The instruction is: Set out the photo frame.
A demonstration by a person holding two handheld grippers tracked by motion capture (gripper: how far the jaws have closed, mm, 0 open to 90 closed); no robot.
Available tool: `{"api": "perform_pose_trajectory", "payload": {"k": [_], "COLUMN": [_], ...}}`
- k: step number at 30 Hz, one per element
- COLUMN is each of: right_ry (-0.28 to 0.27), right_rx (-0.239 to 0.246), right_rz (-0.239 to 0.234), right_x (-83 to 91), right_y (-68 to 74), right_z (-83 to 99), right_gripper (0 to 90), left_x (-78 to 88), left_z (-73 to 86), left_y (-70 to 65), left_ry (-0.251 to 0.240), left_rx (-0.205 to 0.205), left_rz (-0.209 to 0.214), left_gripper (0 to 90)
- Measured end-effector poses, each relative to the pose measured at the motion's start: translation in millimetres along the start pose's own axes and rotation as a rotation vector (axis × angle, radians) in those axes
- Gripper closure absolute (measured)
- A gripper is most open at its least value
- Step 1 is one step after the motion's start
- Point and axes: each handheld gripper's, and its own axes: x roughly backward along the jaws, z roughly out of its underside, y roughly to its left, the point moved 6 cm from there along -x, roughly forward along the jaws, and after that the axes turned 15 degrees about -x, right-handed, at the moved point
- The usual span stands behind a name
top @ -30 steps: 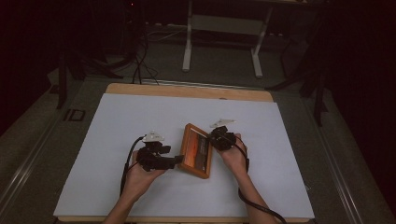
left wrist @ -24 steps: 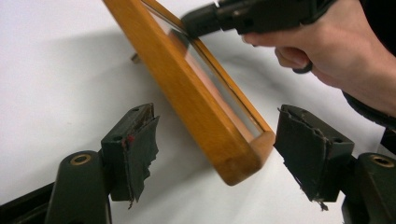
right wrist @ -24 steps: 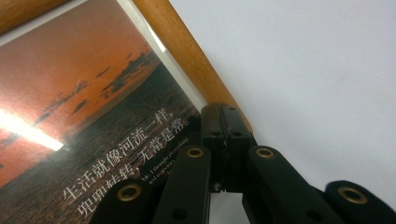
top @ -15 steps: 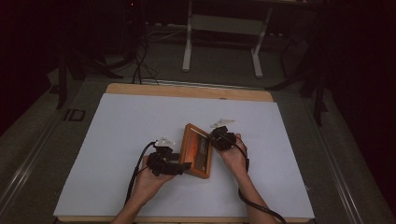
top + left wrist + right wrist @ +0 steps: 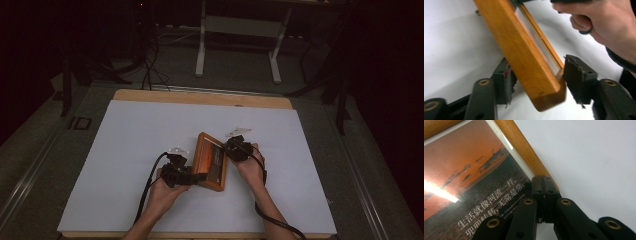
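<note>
A dark room surrounds the white table (image 5: pixel 125 150). The frame (image 5: pixel 210 161) stands tilted near its middle, between both grippers. It looks stiff and light, but its glass is fragile, so the wooden edges are the best hold. The right gripper (image 5: pixel 544 195) is clenched on the frame edge. The left gripper (image 5: pixel 536 82) has moved in since before; its jaws are spread around the frame corner.
</note>
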Motion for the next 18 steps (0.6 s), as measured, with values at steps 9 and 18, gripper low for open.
{"api": "perform_pose_trajectory", "payload": {"k": [9,18], "right_ry": [-0.004,-0.003], "right_rx": [-0.001,0.014], "right_rz": [0.002,0.020], "right_x": [1.8,15.3], "right_y": [-2.1,-10.0], "right_z": [0.7,8.5], "right_gripper": [89.0,83.1], "left_x": [-0.4,-2.6], "left_z": [-2.4,-10.6], "left_y": [-0.4,-7.4], "left_ry": [-0.014,-0.038], "left_rx": [0.026,0.002], "left_rz": [-0.005,-0.019], "left_gripper": [49.9,55.3]}}
